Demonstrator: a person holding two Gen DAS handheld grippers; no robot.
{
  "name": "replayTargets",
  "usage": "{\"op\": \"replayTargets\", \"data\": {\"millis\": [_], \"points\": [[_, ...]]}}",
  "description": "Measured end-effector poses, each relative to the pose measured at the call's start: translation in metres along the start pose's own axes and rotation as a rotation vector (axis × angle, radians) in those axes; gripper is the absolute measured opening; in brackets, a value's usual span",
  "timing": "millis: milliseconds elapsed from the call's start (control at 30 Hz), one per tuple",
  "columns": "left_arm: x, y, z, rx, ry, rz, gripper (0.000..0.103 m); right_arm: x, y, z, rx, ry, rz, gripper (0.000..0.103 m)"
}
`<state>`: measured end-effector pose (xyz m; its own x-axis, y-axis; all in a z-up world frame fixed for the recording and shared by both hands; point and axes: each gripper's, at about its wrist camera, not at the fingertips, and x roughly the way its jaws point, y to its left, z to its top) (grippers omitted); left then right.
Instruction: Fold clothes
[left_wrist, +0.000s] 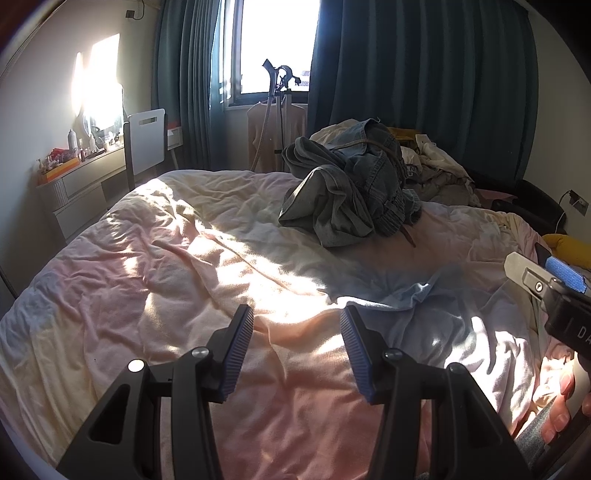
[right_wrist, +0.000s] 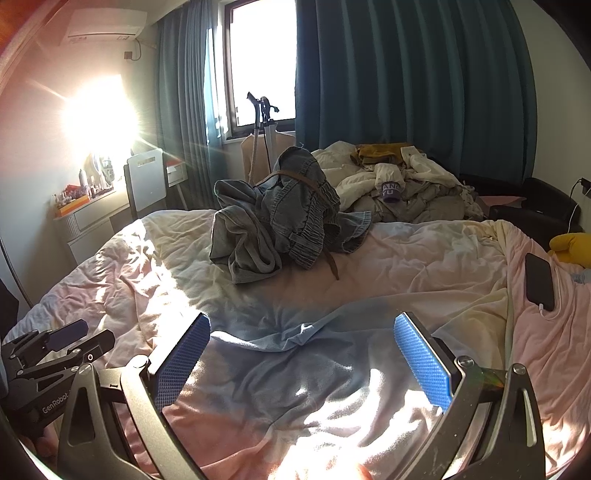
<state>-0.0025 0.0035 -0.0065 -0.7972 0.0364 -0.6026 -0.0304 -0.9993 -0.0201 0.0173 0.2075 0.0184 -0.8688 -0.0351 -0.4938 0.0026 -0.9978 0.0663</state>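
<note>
A crumpled heap of grey-blue denim clothes (left_wrist: 347, 192) with a brown belt through it lies on the bed, beyond both grippers. It also shows at the centre of the right wrist view (right_wrist: 280, 221). My left gripper (left_wrist: 295, 312) hovers open over the pastel bed cover (left_wrist: 177, 295), nothing between its fingers. My right gripper (right_wrist: 303, 319) is open too, above a wrinkled pale blue patch of the cover (right_wrist: 295, 354). Each gripper shows in the other's view: the right gripper (left_wrist: 546, 273) at the right edge, the left gripper (right_wrist: 62, 343) at lower left.
A second pile of cream and beige clothes (right_wrist: 406, 184) lies at the bed's far side by the dark curtain. A phone on a cable (right_wrist: 539, 284) rests on the cover at right, beside a yellow soft item (right_wrist: 569, 243). Dresser (left_wrist: 85, 177), chair (left_wrist: 147, 144) and garment steamer (left_wrist: 280, 92) stand beyond the bed.
</note>
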Motion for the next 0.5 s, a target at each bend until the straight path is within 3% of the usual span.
{"op": "replayTargets", "data": {"millis": [233,500], "points": [[0.001,-0.003,0.0,0.017,-0.002,0.013,0.051,0.001,0.0,0.003,0.009,0.006,-0.003,0.102],[0.014,-0.014,0.017,0.055,-0.011,0.01,0.051,0.019,-0.016,0.044,0.068,0.032,-0.045,0.102]]}}
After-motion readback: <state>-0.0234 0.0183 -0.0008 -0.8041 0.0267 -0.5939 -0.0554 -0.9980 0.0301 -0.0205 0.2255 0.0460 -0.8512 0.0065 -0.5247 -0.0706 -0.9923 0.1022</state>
